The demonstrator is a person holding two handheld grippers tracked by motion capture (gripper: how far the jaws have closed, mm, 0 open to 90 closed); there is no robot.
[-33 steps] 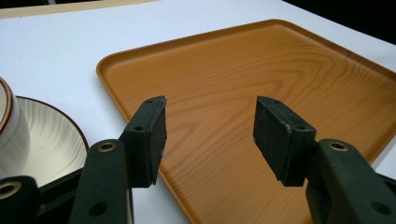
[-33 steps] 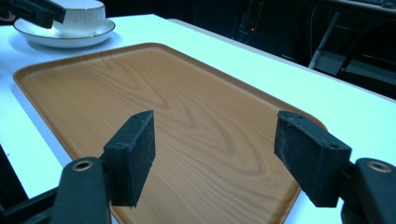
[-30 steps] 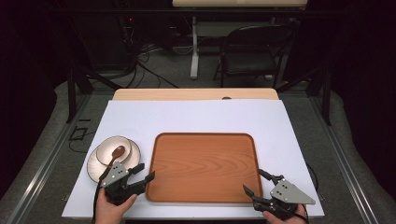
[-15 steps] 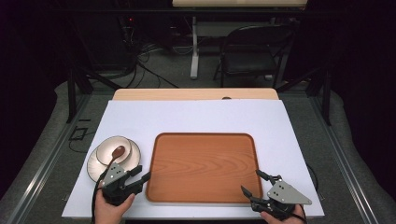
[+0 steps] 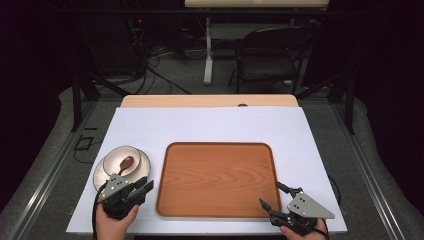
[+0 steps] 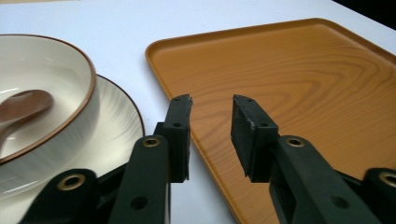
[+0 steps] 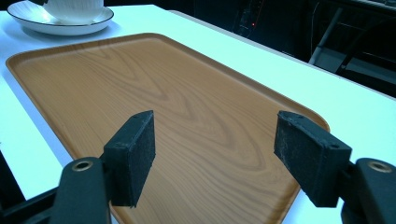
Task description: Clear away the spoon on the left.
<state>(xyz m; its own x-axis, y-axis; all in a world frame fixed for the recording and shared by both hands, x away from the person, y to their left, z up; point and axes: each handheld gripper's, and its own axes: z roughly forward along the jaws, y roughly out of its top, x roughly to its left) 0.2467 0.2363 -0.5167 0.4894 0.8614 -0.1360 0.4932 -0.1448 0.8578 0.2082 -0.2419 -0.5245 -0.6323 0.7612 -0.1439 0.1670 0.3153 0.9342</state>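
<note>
Tray [image 5: 217,180]: wood-grain, rectangular with rounded corners, lying flat at the middle of the near half of the surface; nothing on it.
Bowl [image 5: 124,162]: cream with a brown rim, standing on the plate just left of the tray.
Spoon [image 5: 125,163]: brown, lying inside the bowl.
Plate [image 5: 101,173]: cream with a thin dark rim, under the bowl, close to the tray's left edge but apart from it.
Left gripper [image 5: 145,188]: held at the near left, beside the plate, jaws a narrow gap apart over the tray's left rim, holding nothing.
Right gripper [image 5: 272,195]: held at the tray's near right corner, jaws spread wide, holding nothing.
Surface [image 5: 210,125]: white sheet over a wooden top.
Chair [image 5: 272,55]: dark, on the floor beyond the surface.
</note>
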